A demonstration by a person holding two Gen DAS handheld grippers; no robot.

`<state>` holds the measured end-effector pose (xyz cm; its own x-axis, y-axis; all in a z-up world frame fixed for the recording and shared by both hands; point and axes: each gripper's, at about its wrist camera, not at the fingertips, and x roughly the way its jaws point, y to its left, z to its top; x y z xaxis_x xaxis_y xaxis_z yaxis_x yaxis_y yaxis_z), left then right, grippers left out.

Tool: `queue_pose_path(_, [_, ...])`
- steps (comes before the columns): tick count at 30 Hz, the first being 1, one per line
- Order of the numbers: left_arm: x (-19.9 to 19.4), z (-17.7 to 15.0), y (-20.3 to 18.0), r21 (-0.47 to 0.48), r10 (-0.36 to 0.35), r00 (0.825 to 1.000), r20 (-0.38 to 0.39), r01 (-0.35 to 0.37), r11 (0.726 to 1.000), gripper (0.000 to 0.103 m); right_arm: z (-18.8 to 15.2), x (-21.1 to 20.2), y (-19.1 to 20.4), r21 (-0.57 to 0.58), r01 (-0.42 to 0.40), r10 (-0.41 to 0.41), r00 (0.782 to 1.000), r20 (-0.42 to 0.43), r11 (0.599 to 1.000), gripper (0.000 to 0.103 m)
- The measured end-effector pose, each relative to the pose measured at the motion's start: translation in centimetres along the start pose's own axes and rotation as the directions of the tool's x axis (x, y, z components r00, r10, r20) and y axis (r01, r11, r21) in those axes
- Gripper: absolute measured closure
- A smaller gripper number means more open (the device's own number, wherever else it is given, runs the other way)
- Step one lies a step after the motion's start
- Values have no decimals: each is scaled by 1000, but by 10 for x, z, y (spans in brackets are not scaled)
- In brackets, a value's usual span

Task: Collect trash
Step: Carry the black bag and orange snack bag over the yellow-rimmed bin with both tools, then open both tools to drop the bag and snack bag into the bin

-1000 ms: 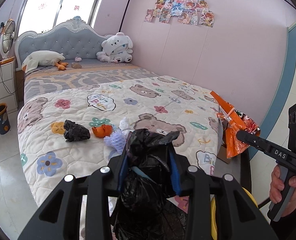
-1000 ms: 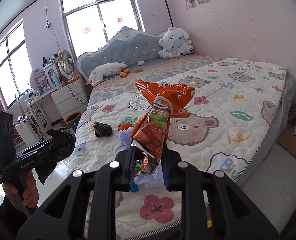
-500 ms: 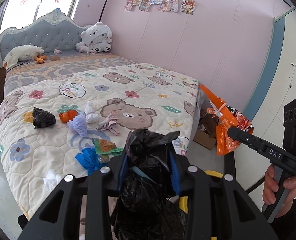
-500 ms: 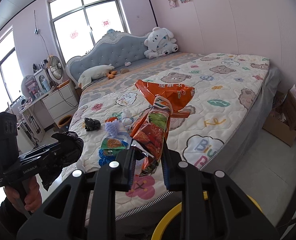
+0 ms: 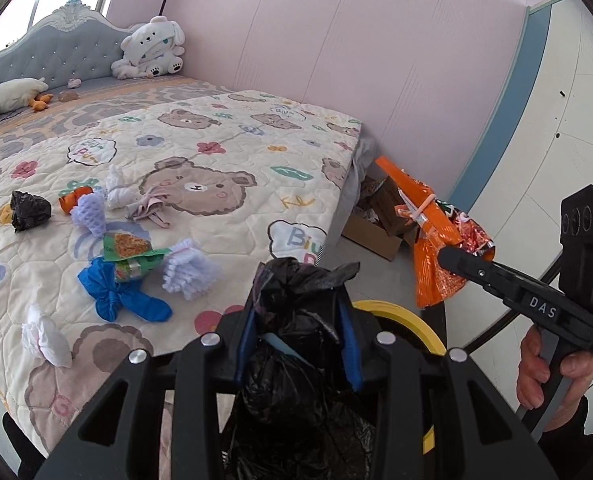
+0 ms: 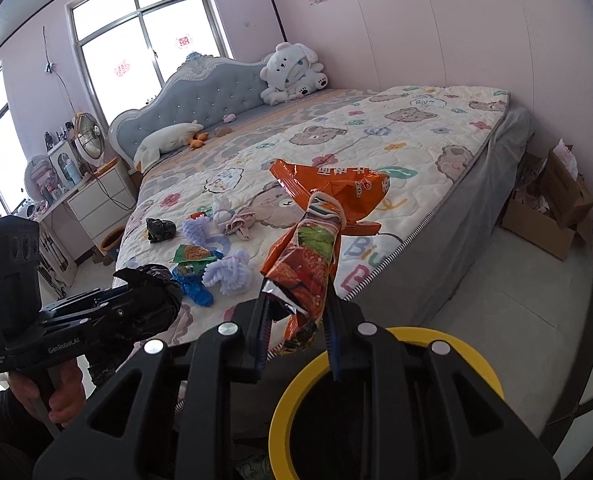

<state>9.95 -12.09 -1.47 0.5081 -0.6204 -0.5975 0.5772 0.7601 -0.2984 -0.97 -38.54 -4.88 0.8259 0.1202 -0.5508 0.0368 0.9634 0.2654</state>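
Note:
My left gripper (image 5: pixel 298 332) is shut on a crumpled black plastic bag (image 5: pixel 296 344); it also shows in the right wrist view (image 6: pixel 152 300). My right gripper (image 6: pixel 296 320) is shut on an orange snack wrapper (image 6: pixel 316 240), which also shows in the left wrist view (image 5: pixel 432 240). Both hang off the bed's foot corner, over a yellow-rimmed bin (image 6: pixel 376 364) whose rim shows below the left gripper (image 5: pixel 400 312). Loose trash lies on the quilt: a blue glove (image 5: pixel 116 292), a green packet (image 5: pixel 128 248), white and lilac foam nets (image 5: pixel 190 270), a black bag (image 5: pixel 28 210).
The bed (image 5: pixel 216 152) with a bear quilt fills the left and centre. A cardboard box (image 5: pixel 380 216) sits on the floor by the pink wall. A white nightstand (image 6: pixel 100 200) with a fan stands by the headboard. White floor tiles (image 6: pixel 516 300) lie to the right.
Both grippers have pulled back from the bed toward its foot corner with their loads still held. The yellow bin rim has come into view beneath them.

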Motion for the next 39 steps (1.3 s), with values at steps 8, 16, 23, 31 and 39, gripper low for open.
queue_pose_path(8, [24,-13,-30,44,-33,997,-68,36,998,69,-23,-20,-30,51,33,-33,999,-11,998,81])
queue_pose_path(16, [47,-26,-56,76,-59,989,-132,70,995,69,-49,-28,-52,105,41,-37,998,-44,994,80])
queue_pose_path(23, [66,-42,-72,90,-73,978,-196,92,992,69,-64,-24,-68,147,46,-34,996,-83,988,79])
queue_pose_path(31, [75,-51,-81,105,-83,971,-222,109,988,68,-72,-20,-82,188,44,-24,994,-105,981,78])
queue_pose_path(39, [80,-52,-82,101,-99,969,-226,124,987,56,-71,-17,-90,212,68,-46,993,-109,975,67])
